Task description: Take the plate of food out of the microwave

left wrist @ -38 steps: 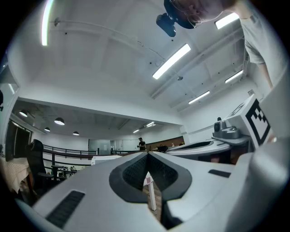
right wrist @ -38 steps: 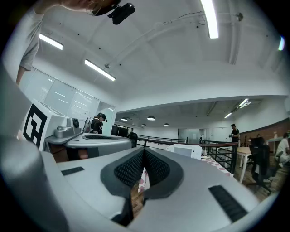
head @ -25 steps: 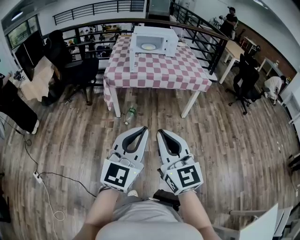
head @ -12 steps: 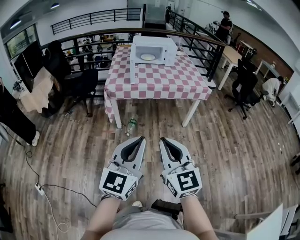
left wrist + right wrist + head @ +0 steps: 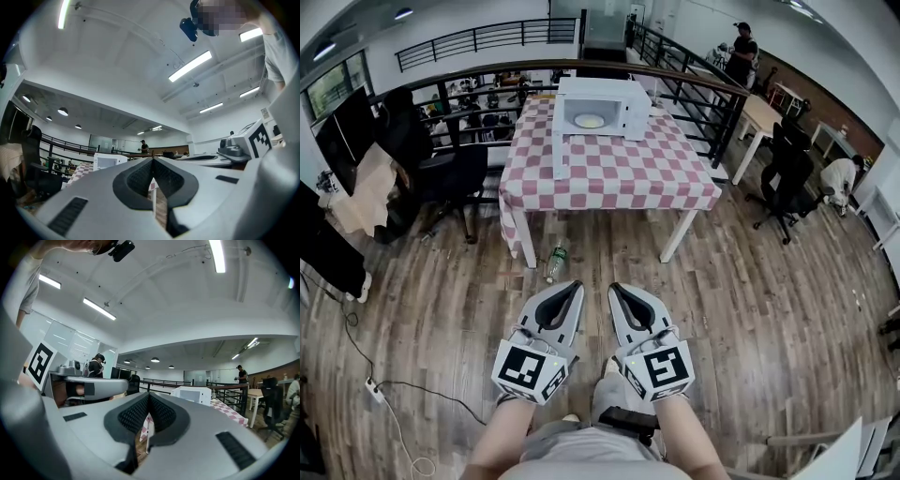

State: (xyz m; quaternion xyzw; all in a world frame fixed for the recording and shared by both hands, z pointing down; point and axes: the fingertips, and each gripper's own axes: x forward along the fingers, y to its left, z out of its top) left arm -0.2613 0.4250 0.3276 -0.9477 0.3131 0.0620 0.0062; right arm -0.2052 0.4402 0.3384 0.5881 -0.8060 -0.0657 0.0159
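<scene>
A white microwave stands at the far end of a table with a red-and-white checked cloth; its door hangs open to the left. Inside lies a pale plate of food. Both grippers are held low over the wooden floor, well short of the table. My left gripper is shut with nothing in it, and my right gripper beside it is shut and empty too. The microwave shows small in the left gripper view and again, as the microwave, in the right gripper view.
A plastic bottle lies on the floor by the table's near left leg. Black chairs stand left of the table, an office chair to the right. A black railing runs behind. A cable trails at lower left.
The table and microwave have come slightly nearer and shifted in the head view. Both grippers have stayed shut, side by side.
</scene>
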